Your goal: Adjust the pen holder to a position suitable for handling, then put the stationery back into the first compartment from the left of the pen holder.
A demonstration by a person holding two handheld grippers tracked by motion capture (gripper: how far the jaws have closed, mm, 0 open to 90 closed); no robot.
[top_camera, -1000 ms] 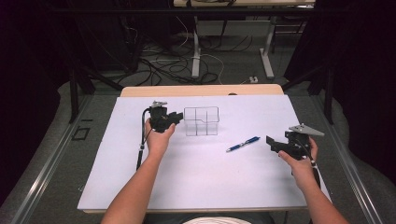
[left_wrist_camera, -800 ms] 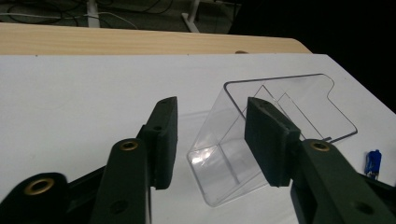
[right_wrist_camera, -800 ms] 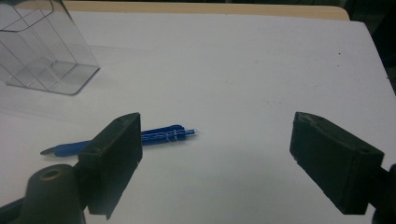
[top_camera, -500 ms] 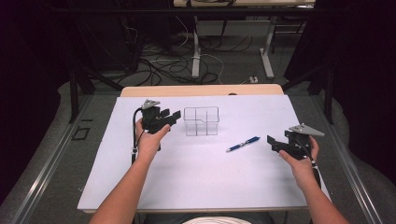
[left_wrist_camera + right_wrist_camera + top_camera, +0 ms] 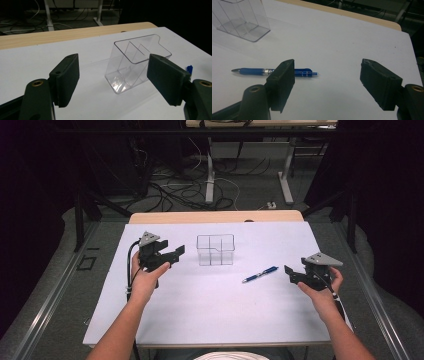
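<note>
Backing our left tool [image 5: 172,256] off the clear organizer [image 5: 215,250], we had just been opening its jaws, nothing between them. Our right tool [image 5: 292,274] gaped empty, jaws just narrowing, beside the blue pen [image 5: 260,274] lying on the counter [image 5: 200,305], likely our next pickup.

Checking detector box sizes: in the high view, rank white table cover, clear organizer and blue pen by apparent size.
1. white table cover, by far the largest.
2. clear organizer, a small box near the cover's middle.
3. blue pen, about as long as the organizer is wide, but much thinner, so smallest in area.
</note>
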